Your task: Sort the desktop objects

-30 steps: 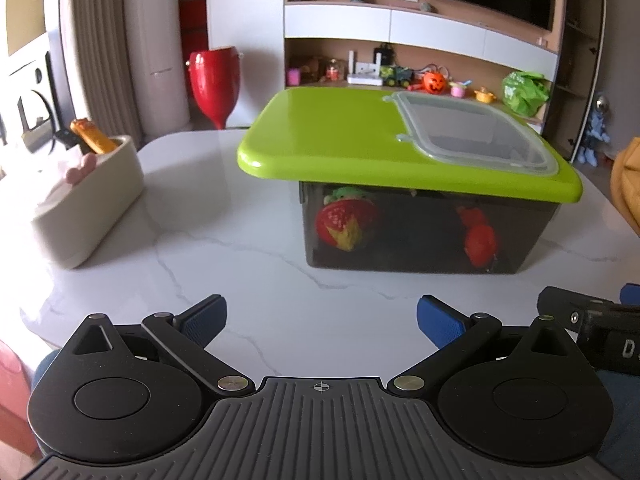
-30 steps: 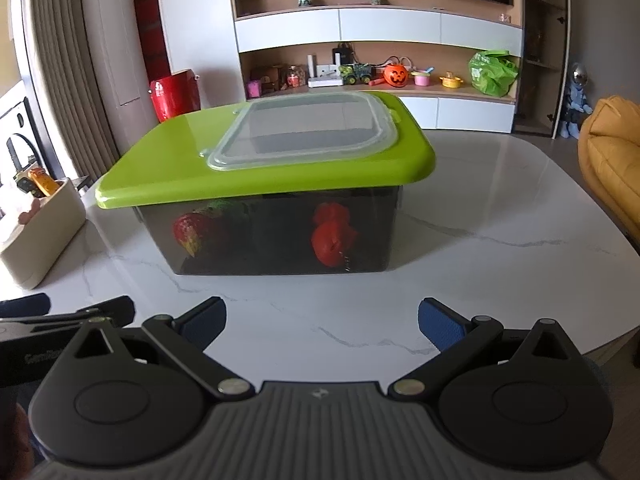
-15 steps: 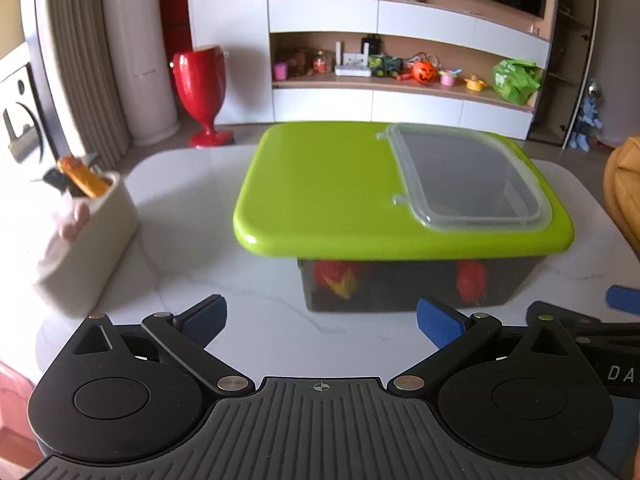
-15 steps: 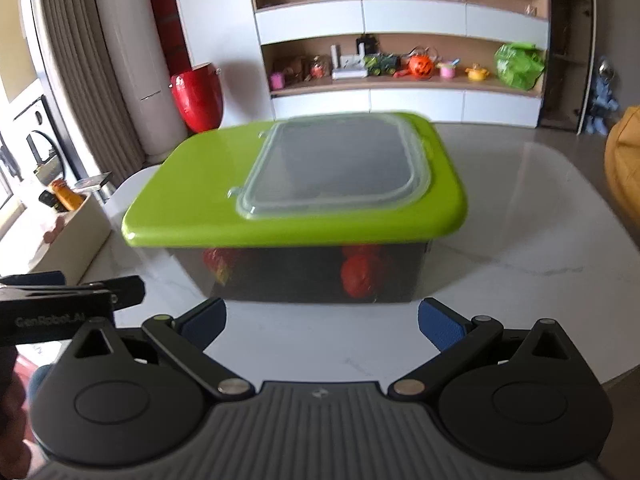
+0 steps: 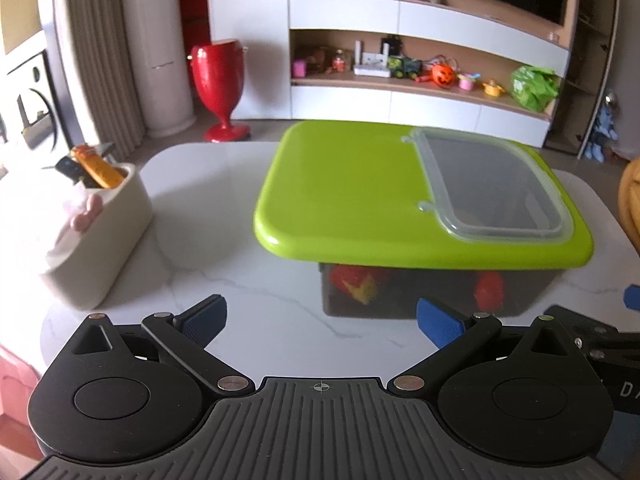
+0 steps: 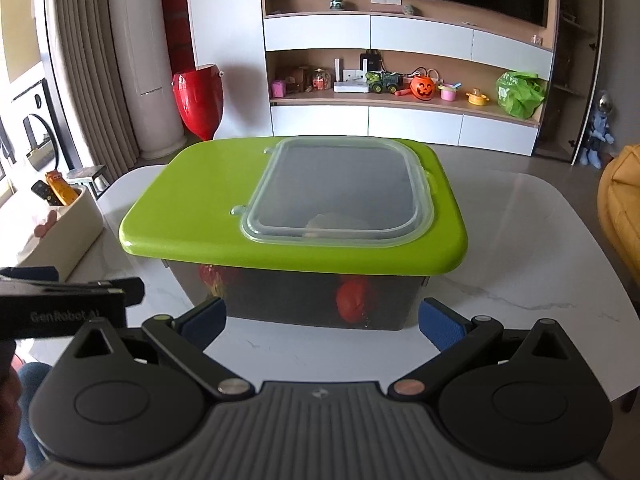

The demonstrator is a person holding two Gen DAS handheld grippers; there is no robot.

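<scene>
A dark storage box with a lime-green lid (image 5: 352, 192) and a clear flap (image 5: 492, 188) stands shut on the white marble table (image 5: 224, 200). Red toys (image 5: 354, 284) show through its front wall. It also shows in the right wrist view (image 6: 208, 216), with its flap (image 6: 340, 196) closed. My left gripper (image 5: 320, 320) is open and empty, in front of the box's left half. My right gripper (image 6: 322, 320) is open and empty, close to the box's front wall. A cream holder (image 5: 104, 228) with an orange item and a remote stands left of the box.
The other gripper's body shows at the right edge of the left wrist view (image 5: 592, 340) and at the left of the right wrist view (image 6: 60, 304). A yellow seat (image 6: 620, 200) is beyond the table's right edge. A red vase (image 6: 198, 100) and a shelf unit stand behind.
Both grippers have risen and tilted down, so the lid's top now shows more fully. Both stay open and empty. The box has not moved.
</scene>
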